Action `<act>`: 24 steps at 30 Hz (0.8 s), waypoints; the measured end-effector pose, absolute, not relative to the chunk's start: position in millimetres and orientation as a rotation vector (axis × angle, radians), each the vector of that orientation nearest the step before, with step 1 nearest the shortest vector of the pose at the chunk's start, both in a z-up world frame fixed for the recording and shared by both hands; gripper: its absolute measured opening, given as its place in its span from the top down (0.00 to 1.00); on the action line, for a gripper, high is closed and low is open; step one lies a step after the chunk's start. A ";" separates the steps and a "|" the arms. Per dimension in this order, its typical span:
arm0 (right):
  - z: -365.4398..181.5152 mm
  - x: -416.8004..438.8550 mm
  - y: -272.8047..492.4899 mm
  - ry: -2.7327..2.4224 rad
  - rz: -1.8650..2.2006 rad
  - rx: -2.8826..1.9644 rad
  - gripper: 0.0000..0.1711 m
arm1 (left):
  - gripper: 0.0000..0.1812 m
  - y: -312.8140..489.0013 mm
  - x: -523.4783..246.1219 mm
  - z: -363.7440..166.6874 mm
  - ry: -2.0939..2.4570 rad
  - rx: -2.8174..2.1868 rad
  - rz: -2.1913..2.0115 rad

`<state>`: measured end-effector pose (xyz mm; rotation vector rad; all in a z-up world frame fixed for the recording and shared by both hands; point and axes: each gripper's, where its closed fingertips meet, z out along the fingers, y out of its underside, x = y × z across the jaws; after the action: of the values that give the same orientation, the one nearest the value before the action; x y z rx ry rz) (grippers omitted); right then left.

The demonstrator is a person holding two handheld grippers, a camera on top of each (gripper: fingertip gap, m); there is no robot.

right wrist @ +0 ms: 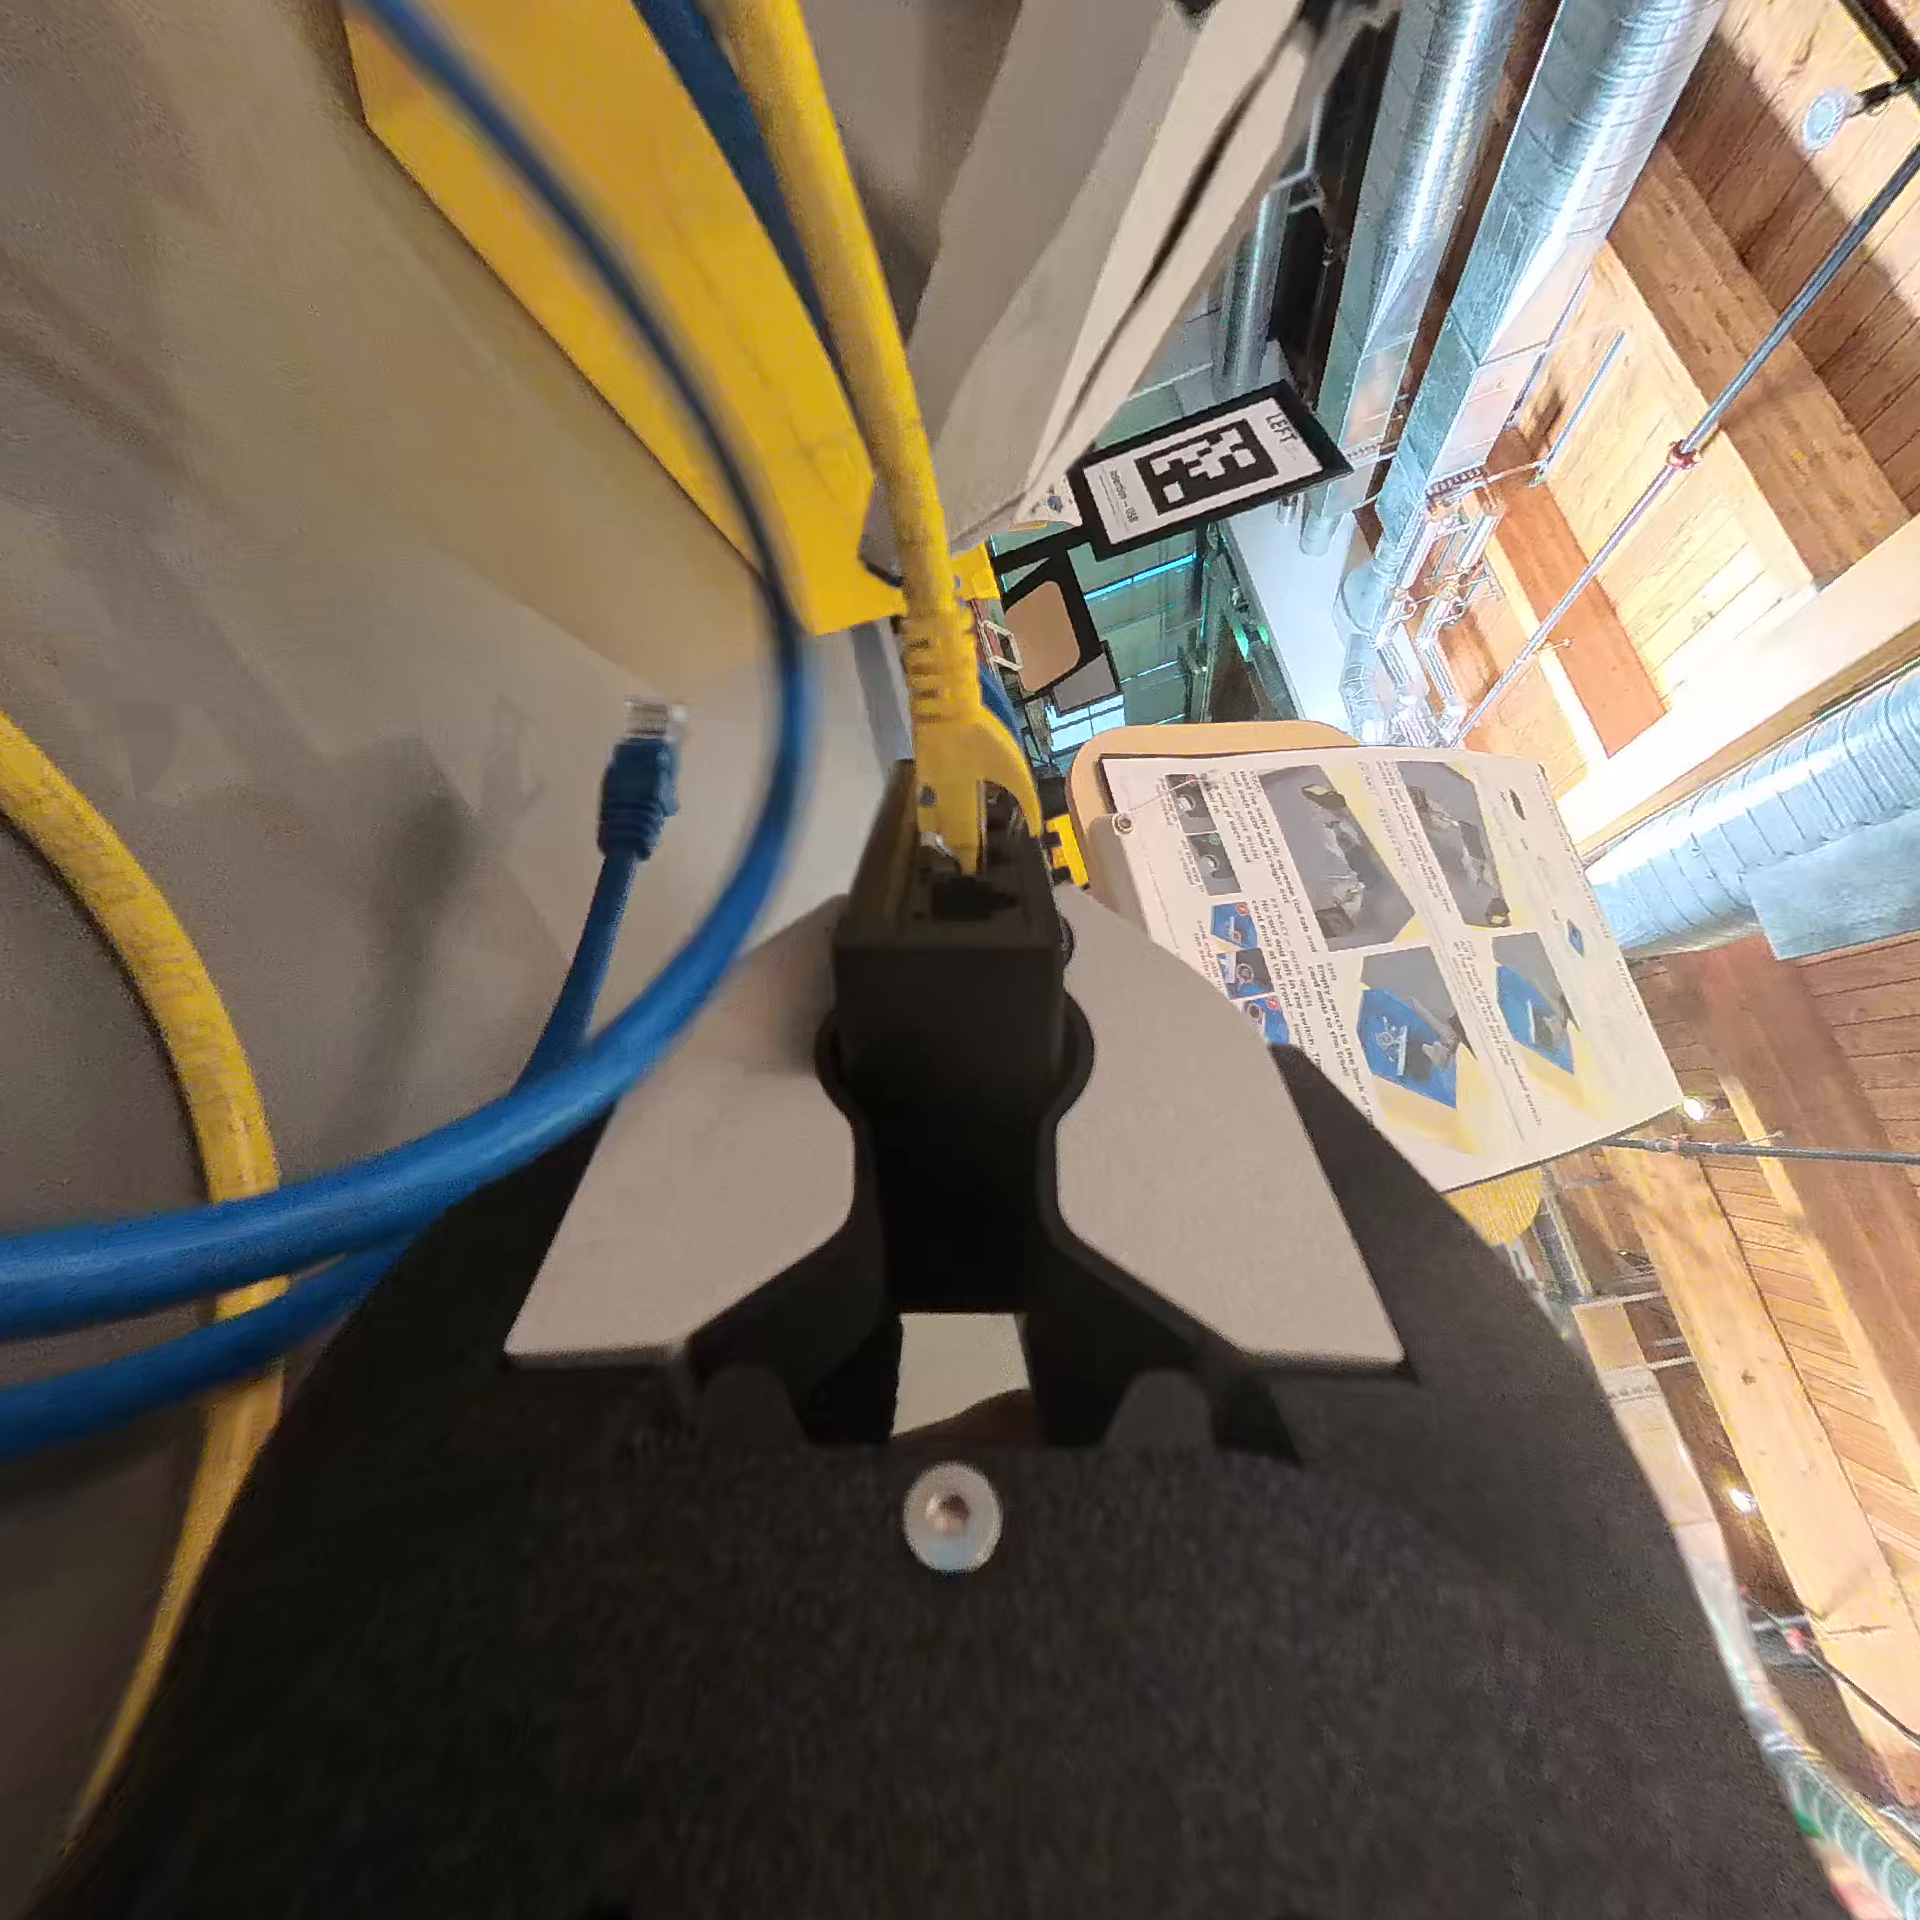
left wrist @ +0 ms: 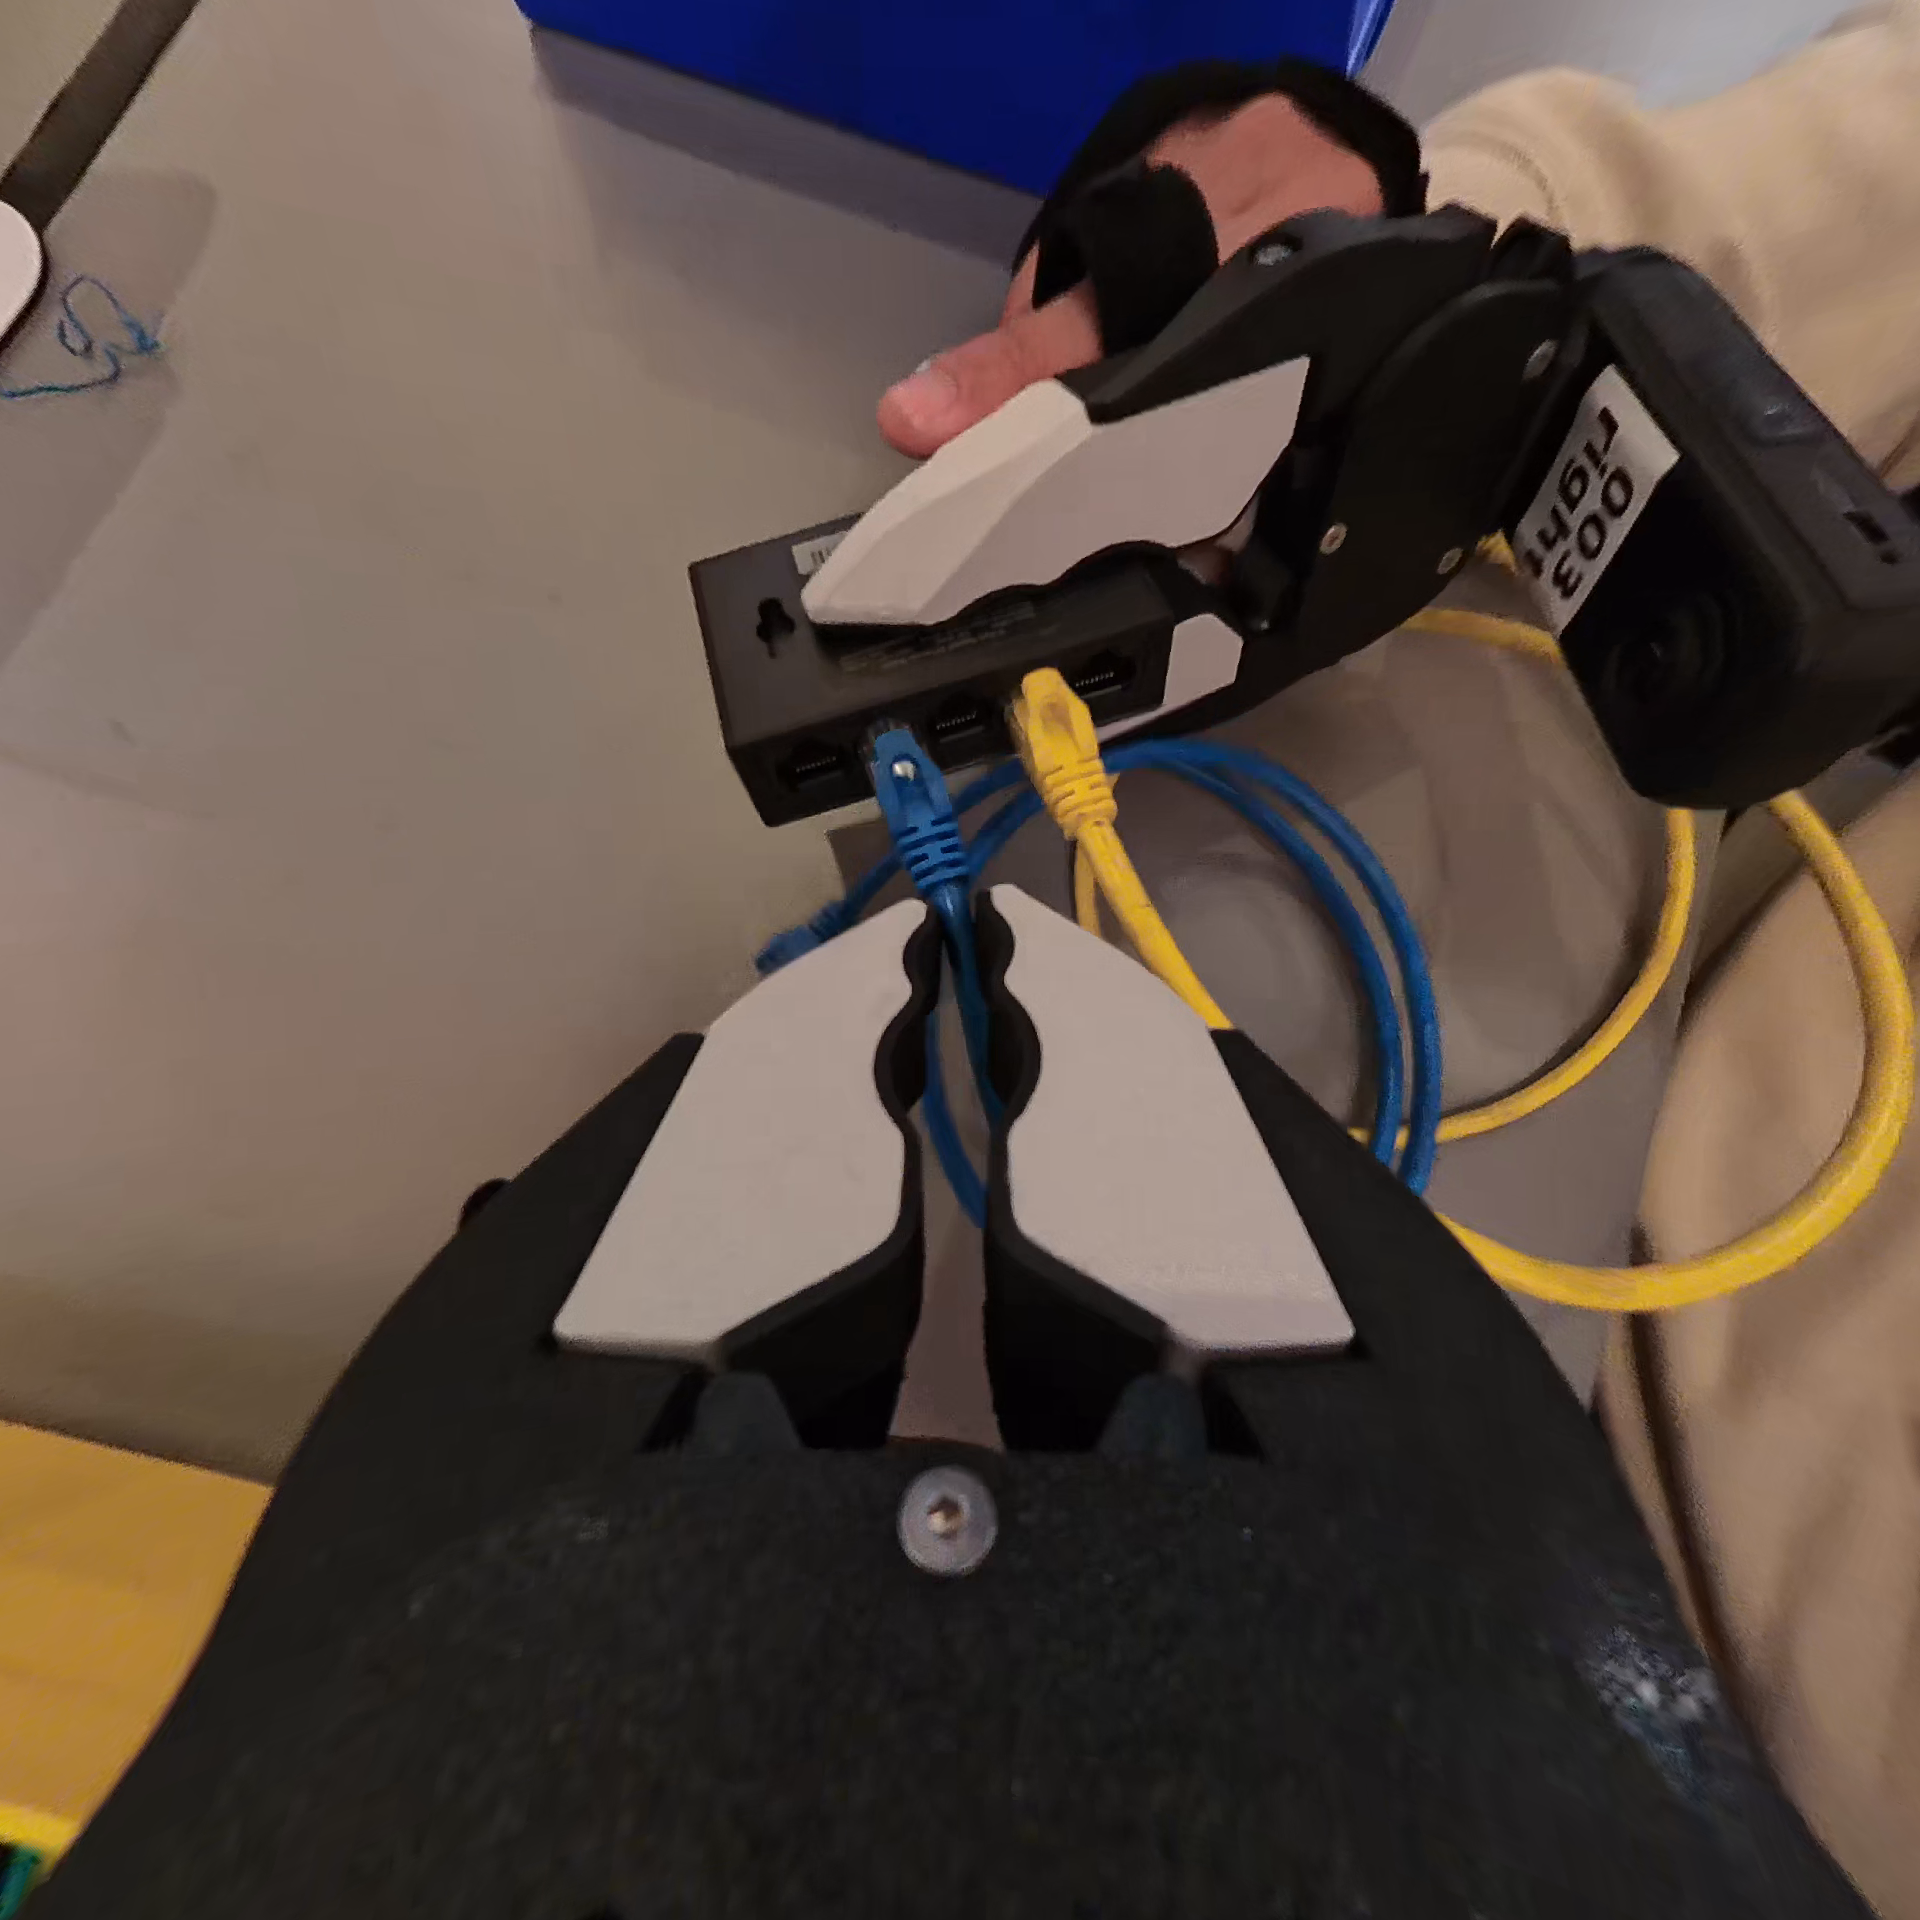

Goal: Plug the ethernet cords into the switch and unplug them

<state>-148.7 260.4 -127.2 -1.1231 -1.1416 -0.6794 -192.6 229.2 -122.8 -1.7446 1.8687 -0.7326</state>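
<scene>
Switch point(left wrist: 935, 665): held above grey bench point(left wrist: 364, 623), clamped end-on by right gripper point(right wrist: 951, 935) fingers | Ports: blue cord point(left wrist: 920, 800) and yellow cord point(left wrist: 1060, 748) plugged into switch front | Left gripper point(left wrist: 961, 914): fingers closed on blue cord just below switch | Spare blue plug point(right wrist: 639, 779): loose beside switch.

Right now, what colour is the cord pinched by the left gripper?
Blue cord; left wrist view.
</scene>
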 end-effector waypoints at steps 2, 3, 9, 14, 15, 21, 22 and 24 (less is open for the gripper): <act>-125.7 -148.2 259.6 -1.125 -0.649 -1.132 0.83 | 0.97 228.8 -190.0 -120.4 1.819 -1.729 -0.799; -124.5 -148.0 259.1 -1.115 -0.635 -1.134 0.83 | 0.97 228.9 -189.0 -119.5 1.796 -1.724 -0.822; -131.6 -151.8 258.5 -1.136 -0.601 -1.160 0.84 | 0.97 236.0 -187.5 -129.3 1.743 -1.732 -0.799; -134.0 -146.8 268.8 -1.128 -0.629 -1.217 0.83 | 0.97 246.8 -184.3 -129.5 1.680 -1.711 -0.771; -135.9 -145.2 271.1 -1.136 -0.650 -1.228 0.83 | 0.97 246.9 -184.8 -130.5 1.689 -1.711 -0.760; -145.7 -132.7 275.1 -1.170 -0.633 -1.330 0.81 | 0.97 237.1 -187.2 -134.2 1.744 -1.734 -0.799; -146.8 -131.8 275.8 -1.169 -0.623 -1.344 0.81 | 0.97 236.9 -186.6 -134.0 1.740 -1.740 -0.819; -152.9 -129.5 278.0 -1.199 -0.641 -1.366 0.80 | 0.97 235.0 -185.8 -135.1 1.744 -1.752 -0.856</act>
<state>-129.5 278.0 -152.9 -1.3655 -1.1987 -0.6412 -185.8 235.0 -135.1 -1.7525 1.7436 -0.8560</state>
